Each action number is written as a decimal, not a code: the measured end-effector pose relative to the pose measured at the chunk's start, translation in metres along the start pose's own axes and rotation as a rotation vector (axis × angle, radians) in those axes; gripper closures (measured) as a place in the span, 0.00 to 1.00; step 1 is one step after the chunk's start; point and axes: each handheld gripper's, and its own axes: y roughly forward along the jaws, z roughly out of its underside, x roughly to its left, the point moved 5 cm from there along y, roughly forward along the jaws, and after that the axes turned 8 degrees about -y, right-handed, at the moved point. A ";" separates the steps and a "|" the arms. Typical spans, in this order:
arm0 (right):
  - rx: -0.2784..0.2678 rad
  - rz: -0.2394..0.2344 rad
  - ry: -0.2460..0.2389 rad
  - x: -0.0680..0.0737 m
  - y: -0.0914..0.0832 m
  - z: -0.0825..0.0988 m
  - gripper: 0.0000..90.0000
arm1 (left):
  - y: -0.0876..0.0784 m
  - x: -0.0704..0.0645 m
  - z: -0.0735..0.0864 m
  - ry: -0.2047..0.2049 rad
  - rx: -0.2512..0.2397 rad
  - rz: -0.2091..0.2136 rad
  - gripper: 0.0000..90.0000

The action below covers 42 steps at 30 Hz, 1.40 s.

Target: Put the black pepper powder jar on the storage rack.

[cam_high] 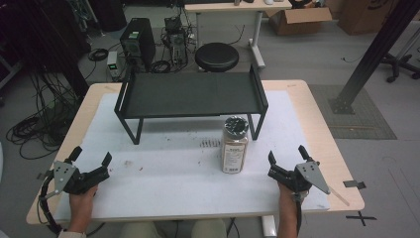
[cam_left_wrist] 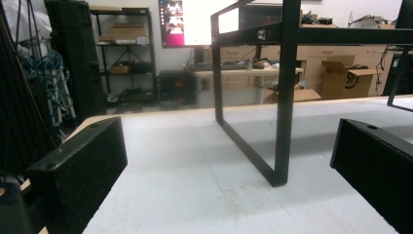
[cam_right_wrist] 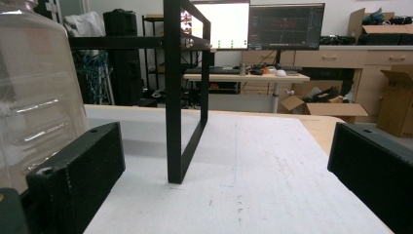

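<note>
while both grippers rest low at the near edge of the tabletop [cam_high: 307, 99], the jar [cam_high: 234, 145] stands upright on the white mat [cam_high: 173, 168], just in front of the right front leg of the black metal shelf rack [cam_high: 190, 94]. jar sits nearer the right gripper [cam_high: 286, 162] than the left gripper [cam_high: 90, 160]; it is apart from both, untouched. from the high view it lies to the left of and slightly beyond the right gripper's jaws. in the right gripper view the jar [cam_right_wrist: 34, 87] shows at the left edge, just beside and beyond the left jaw, not between the jaws.

right gripper: jaws spread wide, nothing between them but bare mat [cam_right_wrist: 253, 185] and a rack leg [cam_right_wrist: 174, 97] farther off. left gripper: jaws likewise wide apart, nothing held; its view looks across the mat [cam_left_wrist: 195, 185] toward the rack's left end frame [cam_left_wrist: 285, 97]. left gripper is well apart from the jar, at the opposite near corner of the mat.

jar appearance: tall clear plastic container, dark lid seen from above, filled with a tan or brown content, pale label on the side; label text too small to read. in the right gripper view the wall looks transparent with ribbed highlights.

small dark specks on the mat [cam_high: 210, 144] just left of the jar.
</note>
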 end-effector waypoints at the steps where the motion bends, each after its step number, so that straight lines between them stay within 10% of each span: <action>1: 0.003 0.001 -0.002 0.001 0.000 -0.002 0.00 | 0.000 0.000 0.000 0.000 0.000 0.000 0.00; 42: -0.011 0.030 -0.022 0.090 -0.017 -0.086 0.00 | 0.000 0.000 0.000 0.003 -0.001 0.000 0.01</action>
